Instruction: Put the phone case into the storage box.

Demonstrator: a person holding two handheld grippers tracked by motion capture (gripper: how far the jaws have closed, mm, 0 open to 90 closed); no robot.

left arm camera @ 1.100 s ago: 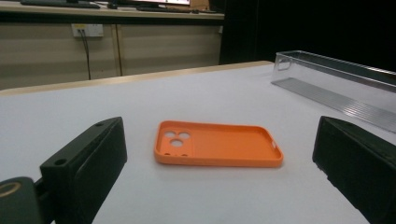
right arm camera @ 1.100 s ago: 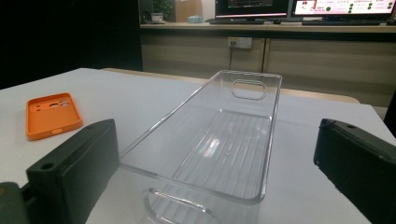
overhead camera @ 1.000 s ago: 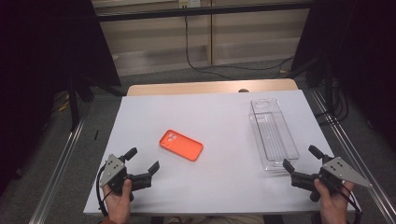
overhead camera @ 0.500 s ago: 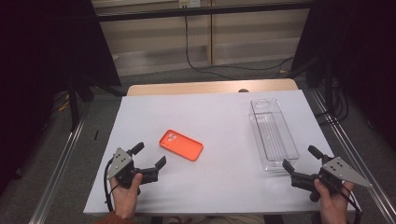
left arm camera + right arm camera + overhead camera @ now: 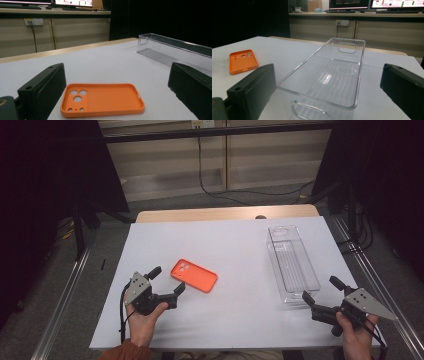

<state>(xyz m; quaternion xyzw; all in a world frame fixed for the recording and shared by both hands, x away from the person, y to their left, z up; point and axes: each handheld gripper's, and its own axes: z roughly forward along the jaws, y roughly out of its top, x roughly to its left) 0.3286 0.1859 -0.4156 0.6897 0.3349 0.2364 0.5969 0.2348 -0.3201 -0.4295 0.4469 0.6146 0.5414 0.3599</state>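
An orange phone case [image 5: 194, 275] lies flat on the white table, its open side up and its camera holes toward the left end [image 5: 102, 99] [image 5: 242, 61]. My left gripper [image 5: 167, 280] is open just short of the case's near left end, with nothing between its jaws. A clear plastic bin [image 5: 292, 262] stands empty at the right [image 5: 175, 50] [image 5: 329, 75]. My right gripper [image 5: 322, 289] is open right in front of the bin's near end and holds nothing.
The white table top [image 5: 235, 245] has a wooden strip [image 5: 225, 213] along its far edge. Metal rails [image 5: 65, 295] run down both sides of the table. A black cable [image 5: 220, 190] lies on the floor beyond it.
My left gripper has moved forward and to the right, up to the orange phone case. The right gripper has stayed where it was.
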